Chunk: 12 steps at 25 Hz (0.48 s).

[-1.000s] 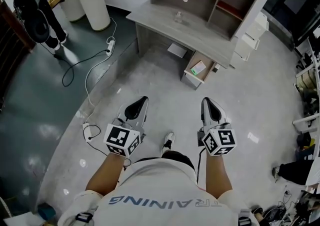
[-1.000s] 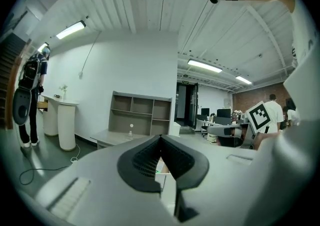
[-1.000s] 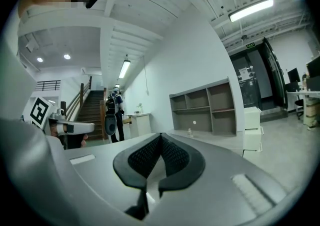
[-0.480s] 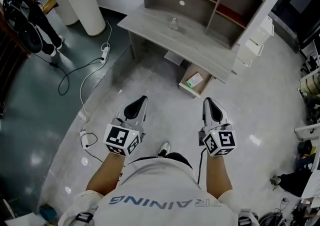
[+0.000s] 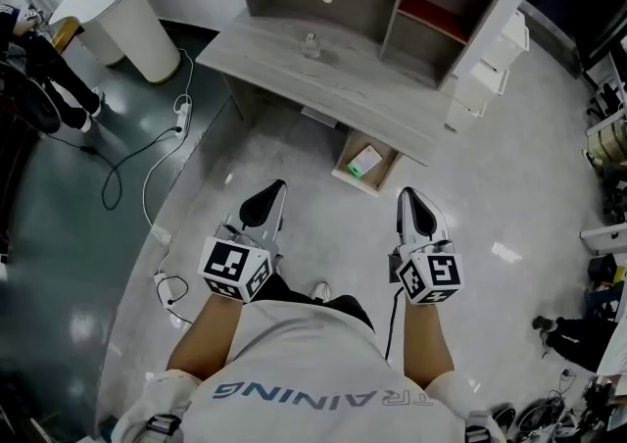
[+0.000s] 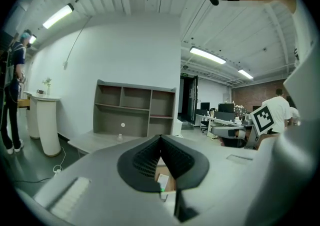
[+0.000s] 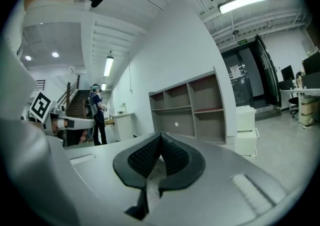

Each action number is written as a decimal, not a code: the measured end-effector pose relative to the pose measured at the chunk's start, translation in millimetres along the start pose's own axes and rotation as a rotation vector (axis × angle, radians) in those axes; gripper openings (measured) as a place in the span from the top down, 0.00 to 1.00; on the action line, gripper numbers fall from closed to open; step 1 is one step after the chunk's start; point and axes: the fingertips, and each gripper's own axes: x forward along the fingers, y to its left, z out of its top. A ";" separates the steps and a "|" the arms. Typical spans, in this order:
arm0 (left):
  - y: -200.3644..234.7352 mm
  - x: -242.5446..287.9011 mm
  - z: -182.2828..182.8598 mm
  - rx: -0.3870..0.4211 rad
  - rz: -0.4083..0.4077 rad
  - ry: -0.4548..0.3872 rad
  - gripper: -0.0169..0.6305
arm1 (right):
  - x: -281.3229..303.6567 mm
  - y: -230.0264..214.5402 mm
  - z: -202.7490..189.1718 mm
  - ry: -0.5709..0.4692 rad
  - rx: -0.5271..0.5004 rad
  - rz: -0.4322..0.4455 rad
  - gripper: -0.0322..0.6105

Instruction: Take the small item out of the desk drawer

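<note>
Seen from the head view: grey left tool [image 5: 271,188] and grey right tool [image 5: 406,198] side by side over the pale glossy floor [image 5: 509,186], both closed, nothing between the jaws; ahead, well apart, open wooden drawer [image 5: 342,169] beneath the grey wooden worktop [image 5: 294,64]; inside it, small flat white-and-green item [image 5: 366,159].

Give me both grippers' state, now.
Left gripper: shut, holding nothing.
Right gripper: shut, holding nothing.
</note>
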 end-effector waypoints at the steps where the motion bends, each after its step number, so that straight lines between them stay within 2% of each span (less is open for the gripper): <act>1: 0.4 8.8 1.0 0.001 -0.012 0.000 0.97 | 1.3 -7.5 -0.5 0.001 0.000 -0.017 0.93; 4: 3.2 35.6 3.4 0.005 -0.064 0.002 0.97 | 4.7 -28.7 -2.8 0.004 0.014 -0.087 0.93; 12: 30.6 128.2 0.2 0.004 -0.279 0.035 0.97 | 43.8 -58.1 -11.3 0.012 0.043 -0.293 0.93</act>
